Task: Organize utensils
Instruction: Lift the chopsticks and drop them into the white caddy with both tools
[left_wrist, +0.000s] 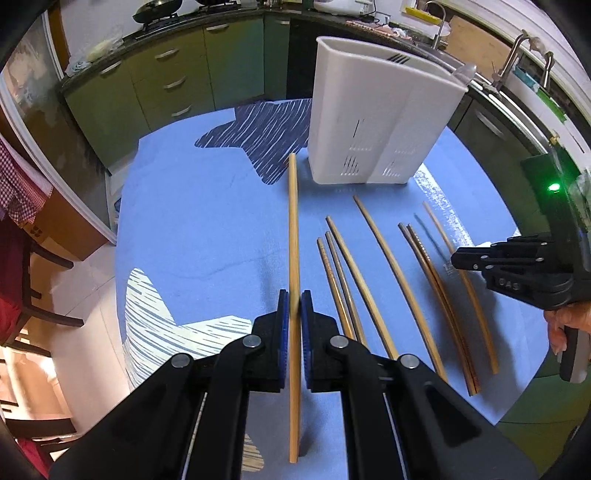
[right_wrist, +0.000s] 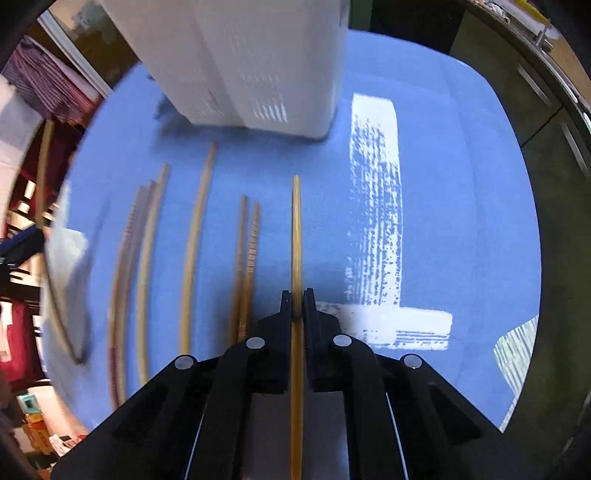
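My left gripper (left_wrist: 294, 308) is shut on a pale wooden chopstick (left_wrist: 293, 221), which runs between the blue pads and points toward the white utensil holder (left_wrist: 369, 122). My right gripper (right_wrist: 296, 301) is shut on an amber chopstick (right_wrist: 296, 229) that still lies along the blue tablecloth (right_wrist: 443, 221). In the left wrist view the right gripper (left_wrist: 456, 260) sits at the rightmost chopstick (left_wrist: 476, 314). Several more chopsticks (left_wrist: 384, 277) lie in a row between the two grippers. The utensil holder (right_wrist: 240, 55) stands upright beyond them.
A person's hand (left_wrist: 557, 328) grips the right tool's handle. The round table's edge drops off at the left toward dark chairs (left_wrist: 44, 295). Green kitchen cabinets (left_wrist: 166, 81) and a sink faucet (left_wrist: 517, 55) line the far side.
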